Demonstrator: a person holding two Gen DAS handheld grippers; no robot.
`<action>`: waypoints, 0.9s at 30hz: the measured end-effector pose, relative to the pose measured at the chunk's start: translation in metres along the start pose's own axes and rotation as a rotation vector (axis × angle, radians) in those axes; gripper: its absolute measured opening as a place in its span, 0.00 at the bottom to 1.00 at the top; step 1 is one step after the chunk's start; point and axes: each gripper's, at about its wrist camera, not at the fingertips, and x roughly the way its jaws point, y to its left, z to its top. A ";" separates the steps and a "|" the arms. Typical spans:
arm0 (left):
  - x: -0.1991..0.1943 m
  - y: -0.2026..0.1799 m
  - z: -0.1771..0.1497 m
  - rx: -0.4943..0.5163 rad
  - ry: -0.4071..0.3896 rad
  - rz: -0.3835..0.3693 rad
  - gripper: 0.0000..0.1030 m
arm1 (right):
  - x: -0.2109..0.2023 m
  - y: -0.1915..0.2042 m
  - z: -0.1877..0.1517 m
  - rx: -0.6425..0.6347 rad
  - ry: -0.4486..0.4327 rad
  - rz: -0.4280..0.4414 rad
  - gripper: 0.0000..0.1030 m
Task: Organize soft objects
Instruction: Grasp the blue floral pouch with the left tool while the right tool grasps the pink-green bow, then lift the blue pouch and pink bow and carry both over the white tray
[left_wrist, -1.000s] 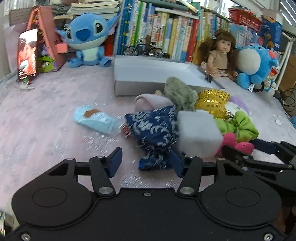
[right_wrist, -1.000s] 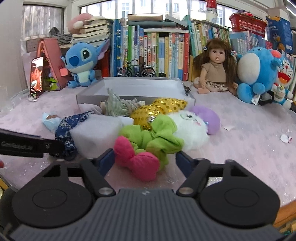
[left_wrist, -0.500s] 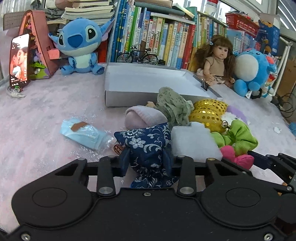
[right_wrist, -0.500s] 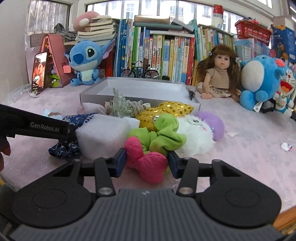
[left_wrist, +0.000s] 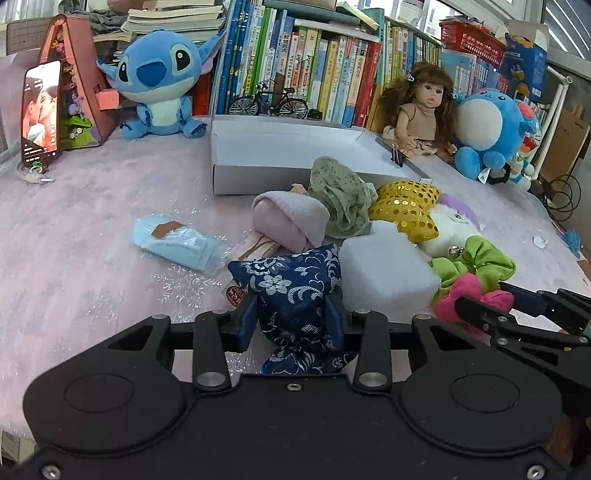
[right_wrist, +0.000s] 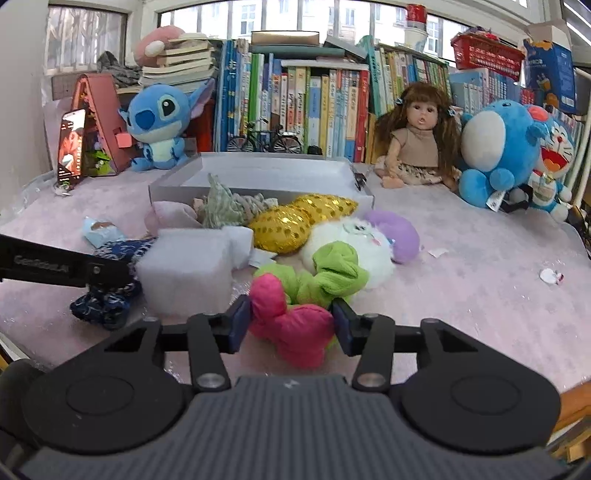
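Here the navy-blue floral brocade pouch (left_wrist: 295, 291) lies on the pink table cover (left_wrist: 81, 258) at the near edge of a heap of soft things, between the fingers of the left gripper (left_wrist: 291, 319); its jaws are opening, though the pads seem to touch the cloth on both sides. To its right sits a white foam block (left_wrist: 384, 273), and beyond that the hot-pink stuffed fabric flower (right_wrist: 295, 325), joined to a lime-green cloth scrunchie (right_wrist: 332, 273), rests between the fingers of the right gripper (right_wrist: 291, 321), whose jaws are also opening around it. Behind the heap stands a shallow grey cardboard tray (left_wrist: 258, 177), apparently empty.

The step in hand looks like the first pick-up, one item per gripper. Next, each gripper probably needs to close firmly, since both items are squashy and may slip, then lift clear of the neighbours and carry toward the tray.
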 end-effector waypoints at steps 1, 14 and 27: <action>-0.001 -0.001 -0.001 0.002 -0.004 0.002 0.41 | 0.000 -0.001 -0.001 0.003 0.002 -0.004 0.68; 0.019 -0.015 0.000 0.054 -0.027 0.062 0.59 | 0.004 0.010 0.002 -0.130 -0.060 -0.086 0.86; 0.026 -0.010 -0.007 0.007 0.003 0.019 0.53 | 0.027 0.012 0.001 -0.130 -0.013 -0.029 0.67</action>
